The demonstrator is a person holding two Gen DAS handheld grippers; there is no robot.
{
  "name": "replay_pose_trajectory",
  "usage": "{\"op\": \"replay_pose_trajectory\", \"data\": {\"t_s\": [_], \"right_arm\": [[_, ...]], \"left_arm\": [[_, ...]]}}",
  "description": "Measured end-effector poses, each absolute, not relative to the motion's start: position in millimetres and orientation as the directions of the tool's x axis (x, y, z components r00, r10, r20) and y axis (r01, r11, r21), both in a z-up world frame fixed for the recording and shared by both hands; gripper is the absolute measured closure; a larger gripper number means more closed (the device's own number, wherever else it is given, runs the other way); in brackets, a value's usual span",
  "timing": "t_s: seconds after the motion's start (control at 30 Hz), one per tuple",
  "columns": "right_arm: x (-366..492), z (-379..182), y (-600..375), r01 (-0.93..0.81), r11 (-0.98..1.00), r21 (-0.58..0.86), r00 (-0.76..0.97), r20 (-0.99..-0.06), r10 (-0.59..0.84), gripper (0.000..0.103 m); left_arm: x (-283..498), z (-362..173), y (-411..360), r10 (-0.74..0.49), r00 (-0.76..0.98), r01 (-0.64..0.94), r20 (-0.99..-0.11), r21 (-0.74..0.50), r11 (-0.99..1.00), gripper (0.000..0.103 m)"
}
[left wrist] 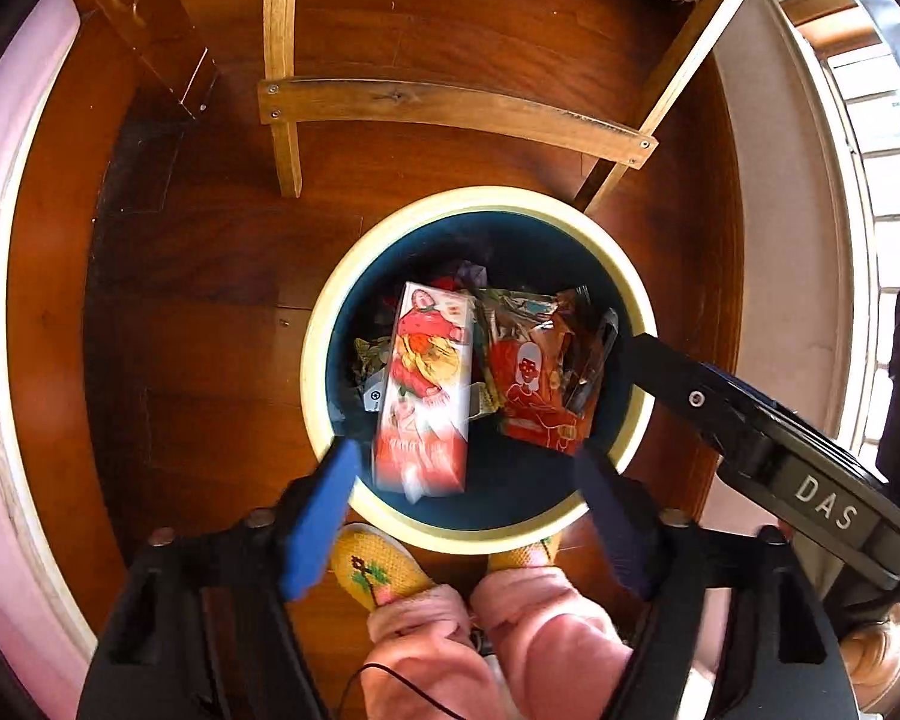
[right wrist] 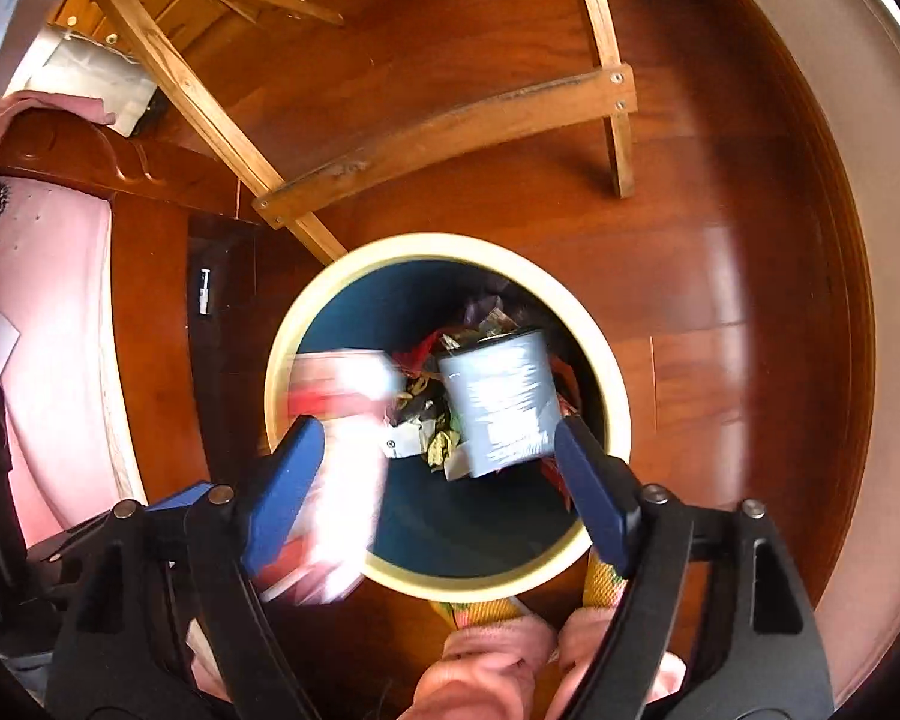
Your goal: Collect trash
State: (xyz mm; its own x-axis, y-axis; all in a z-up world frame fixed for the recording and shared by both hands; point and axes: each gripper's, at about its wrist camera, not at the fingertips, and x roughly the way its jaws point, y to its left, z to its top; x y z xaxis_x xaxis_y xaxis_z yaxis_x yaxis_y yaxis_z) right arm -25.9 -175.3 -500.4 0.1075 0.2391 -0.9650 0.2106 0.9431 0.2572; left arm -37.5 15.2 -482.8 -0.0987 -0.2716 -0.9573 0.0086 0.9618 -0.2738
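Observation:
A round bin [left wrist: 330,360] with a cream rim and dark blue inside stands on the wooden floor, holding several wrappers. In the left wrist view my left gripper [left wrist: 468,480] is open above the bin's near rim, and a blurred red-and-white carton [left wrist: 426,390] is falling between its blue fingers into the bin. A red snack bag [left wrist: 534,390] is beside it, just under my right gripper. In the right wrist view my right gripper [right wrist: 438,468] is open over the bin [right wrist: 606,372], with a silver-backed bag [right wrist: 498,402] dropping free and the blurred carton [right wrist: 342,450] at left.
A wooden chair frame [left wrist: 450,111] stands just beyond the bin. My feet in yellow slippers [left wrist: 378,570] and pink trousers are at the bin's near side. A dark wooden cabinet [right wrist: 150,180] and pink cloth are at left; a white window frame [left wrist: 858,240] is at right.

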Motion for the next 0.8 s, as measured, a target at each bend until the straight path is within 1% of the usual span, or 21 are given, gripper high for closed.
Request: {"op": "replay_pose_trajectory", "data": {"t_s": [0.17,0.37,0.8], "right_arm": [[-28,-501,-181,0.224,0.936,0.272,0.100,-0.962,0.255,0.026],[-36,-492,-190,0.237,0.929,0.284,0.123,-0.957,0.262,0.026],[-56,-450,-189,0.185,0.946,0.266,0.215,-0.950,0.225,0.026]], "left_arm": [[-24,-495,18,-0.248,-0.096,0.030,-0.964,-0.252,0.967,0.021],[-19,-495,12,-0.229,-0.071,0.074,-0.971,-0.234,0.969,0.021],[-37,-458,13,-0.232,0.023,0.093,-0.973,-0.229,0.969,0.021]]}}
